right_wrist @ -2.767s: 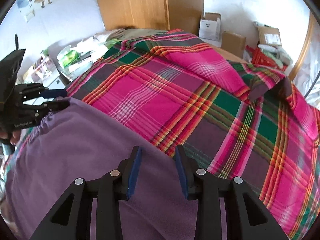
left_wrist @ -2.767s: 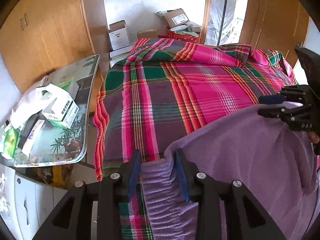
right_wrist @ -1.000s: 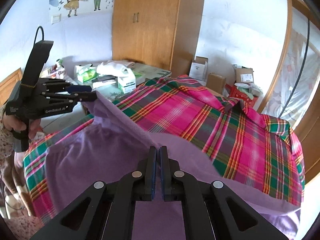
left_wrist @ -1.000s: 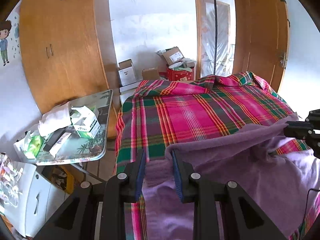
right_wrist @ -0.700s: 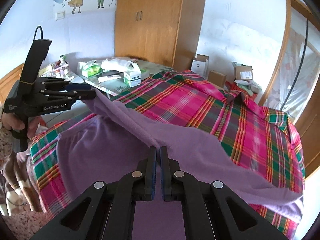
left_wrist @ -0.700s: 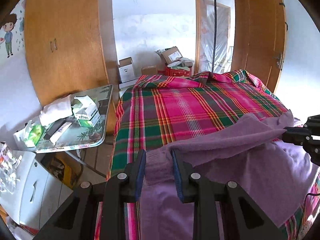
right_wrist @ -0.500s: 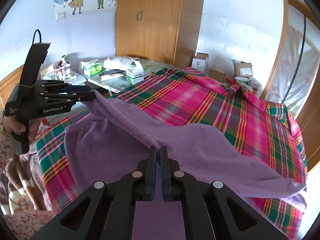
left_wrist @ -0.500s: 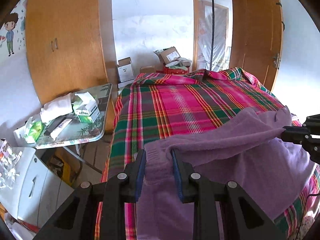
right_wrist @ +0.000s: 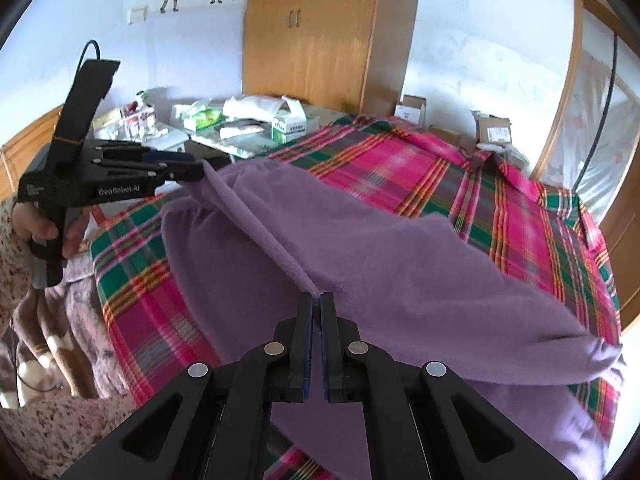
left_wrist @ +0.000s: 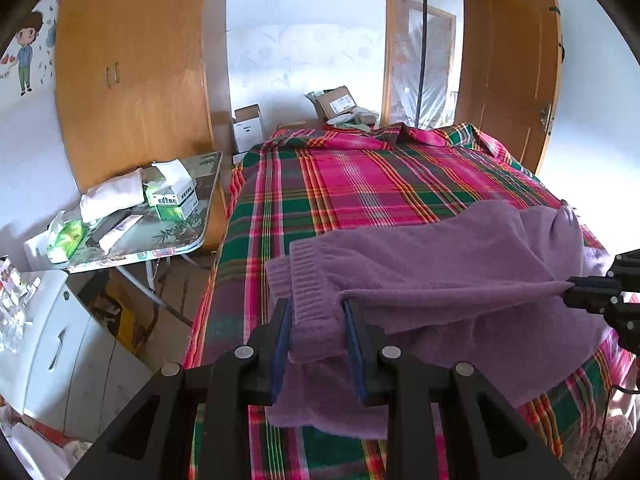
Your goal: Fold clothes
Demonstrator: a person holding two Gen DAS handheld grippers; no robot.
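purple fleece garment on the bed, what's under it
Under the purple fleece garment lies the pink-and-green plaid bedspread, showing all around it. Whatever sits beneath the covered middle is hidden.

Only text I can read: "GenRobot.AI" in white on the black body of my left tongs (right_wrist: 188,171), seen from the right wrist view. Green-white boxes (left_wrist: 176,200) on the worktop (left_wrist: 192,240) carry print, too small to read. Cardboard box (left_wrist: 338,102) label illegible too.
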